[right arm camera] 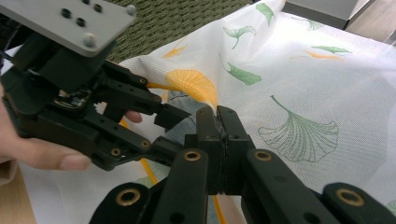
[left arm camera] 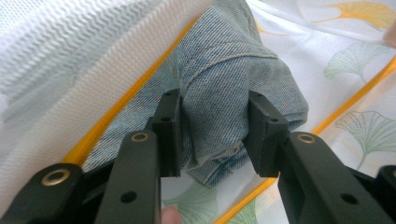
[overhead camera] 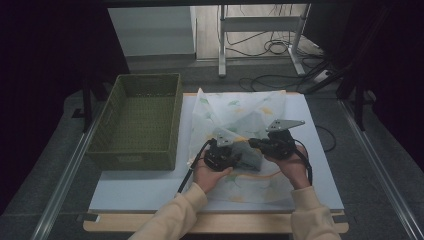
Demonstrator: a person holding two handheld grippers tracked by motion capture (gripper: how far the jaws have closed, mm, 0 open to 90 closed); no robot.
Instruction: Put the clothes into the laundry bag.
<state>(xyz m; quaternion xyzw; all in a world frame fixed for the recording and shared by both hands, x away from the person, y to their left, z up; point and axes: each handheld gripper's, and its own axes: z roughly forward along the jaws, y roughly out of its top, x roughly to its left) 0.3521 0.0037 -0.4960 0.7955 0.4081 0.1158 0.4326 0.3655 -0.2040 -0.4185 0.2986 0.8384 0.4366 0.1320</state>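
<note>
Denim garment sits clamped in the left claw; the right claw pinches the mesh bag.

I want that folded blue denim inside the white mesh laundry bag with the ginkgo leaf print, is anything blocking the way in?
Nothing visible blocks it: the right gripper pinches the white mesh laundry bag edge up, and the left gripper clamps the folded blue denim at the bag's mouth.

green woven basket | left of sheet | metal stand, perhaps cables behind
</note>
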